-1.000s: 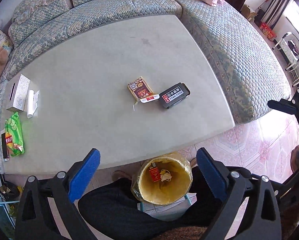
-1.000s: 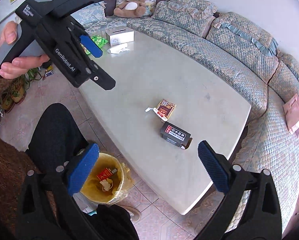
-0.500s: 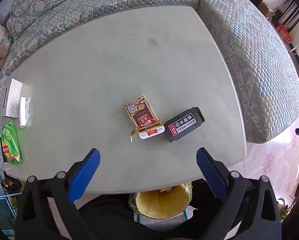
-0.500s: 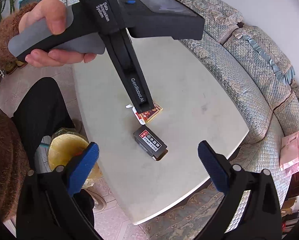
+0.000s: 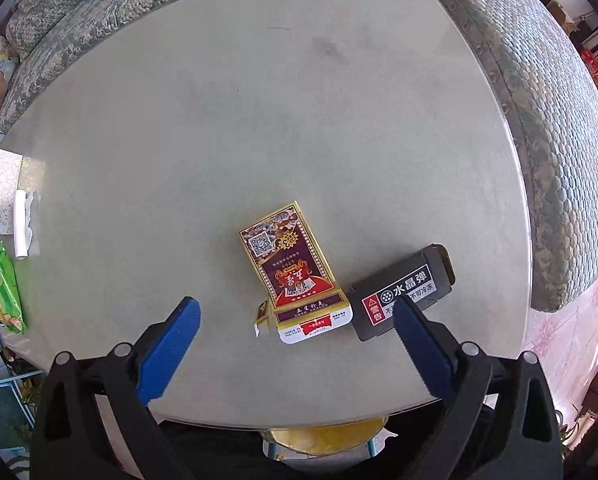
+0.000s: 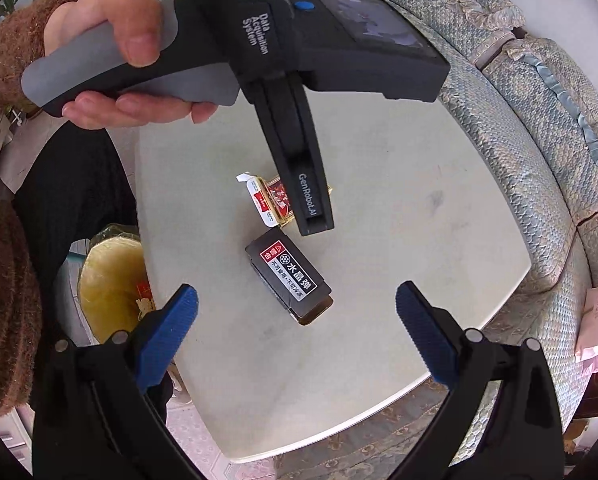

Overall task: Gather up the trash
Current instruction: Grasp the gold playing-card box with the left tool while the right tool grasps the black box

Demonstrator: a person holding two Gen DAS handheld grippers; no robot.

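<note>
Two pieces of trash lie flat on your table [image 5: 259, 120], toward its near right part. The red and gold card box [image 5: 293, 276] has its end flap open toward the near edge, with a small torn tab beside it. The black box [image 5: 403, 292] sits just to its right, nearly touching at the near corner, tilted, with its far end flap open.

Your left gripper [image 5: 297, 322] hovers above the near end of the card box. Its blue fingers [image 5: 171, 344] are spread wide, one to the left of the box and one over the near end of the black box. Nothing is held.

Your right gripper [image 6: 297, 308] hangs over the black box [image 6: 289, 280], fingers wide apart and empty. In that view your left hand [image 6: 111, 52] grips the handle of the left tool, whose body covers part of the card box [image 6: 273, 202].

The yellow-lined bin [image 6: 113, 280] stands on the floor just off the near edge of the table, with some scraps inside.

Far left on the table: a tissue box [image 5: 5, 192], a white roll [image 5: 21, 224] and a green snack bag [image 5: 3, 288]. A patterned sofa [image 5: 559, 128] wraps the far and right sides.
</note>
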